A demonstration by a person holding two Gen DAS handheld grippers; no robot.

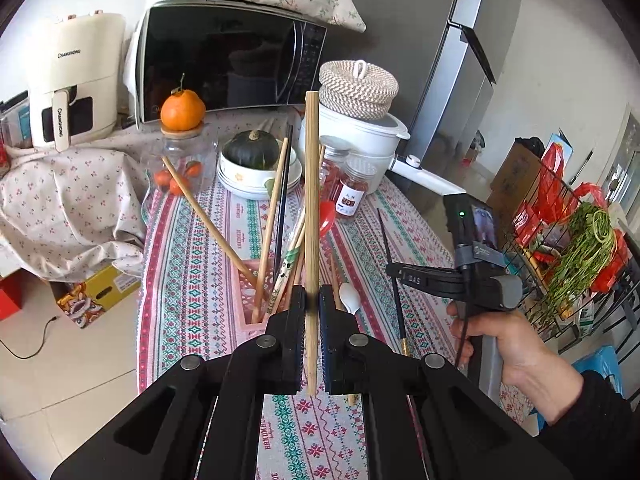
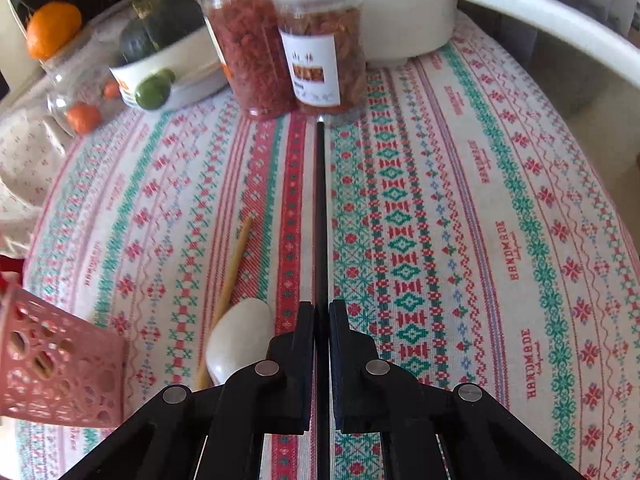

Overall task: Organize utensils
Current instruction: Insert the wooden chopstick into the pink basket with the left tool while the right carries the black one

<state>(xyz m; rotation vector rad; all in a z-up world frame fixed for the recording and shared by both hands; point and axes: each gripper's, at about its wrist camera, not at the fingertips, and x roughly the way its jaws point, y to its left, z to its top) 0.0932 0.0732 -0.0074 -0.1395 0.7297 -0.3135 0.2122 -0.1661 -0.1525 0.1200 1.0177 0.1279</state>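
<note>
My left gripper (image 1: 311, 294) is shut on a wooden chopstick (image 1: 312, 200), held upright above the table. Just beyond it stands a pink perforated utensil holder (image 1: 250, 280) with several chopsticks in it. My right gripper (image 2: 321, 308) is shut on a black chopstick (image 2: 320, 208) that points forward over the cloth; in the left wrist view that gripper (image 1: 394, 270) holds the black chopstick (image 1: 394, 280) to the right of the holder. A white spoon (image 2: 240, 332) and a wooden chopstick (image 2: 234, 264) lie on the table, left of my right gripper. The holder's corner (image 2: 60, 368) shows at lower left.
A patterned tablecloth (image 2: 460, 220) covers the table. Two jars of dried red food (image 2: 320, 48), a bowl with a green squash (image 1: 252, 156), a glass jar topped by an orange (image 1: 182, 110), a white pot (image 1: 360, 136), a microwave (image 1: 224, 60) and a wire rack (image 1: 560, 240) stand around.
</note>
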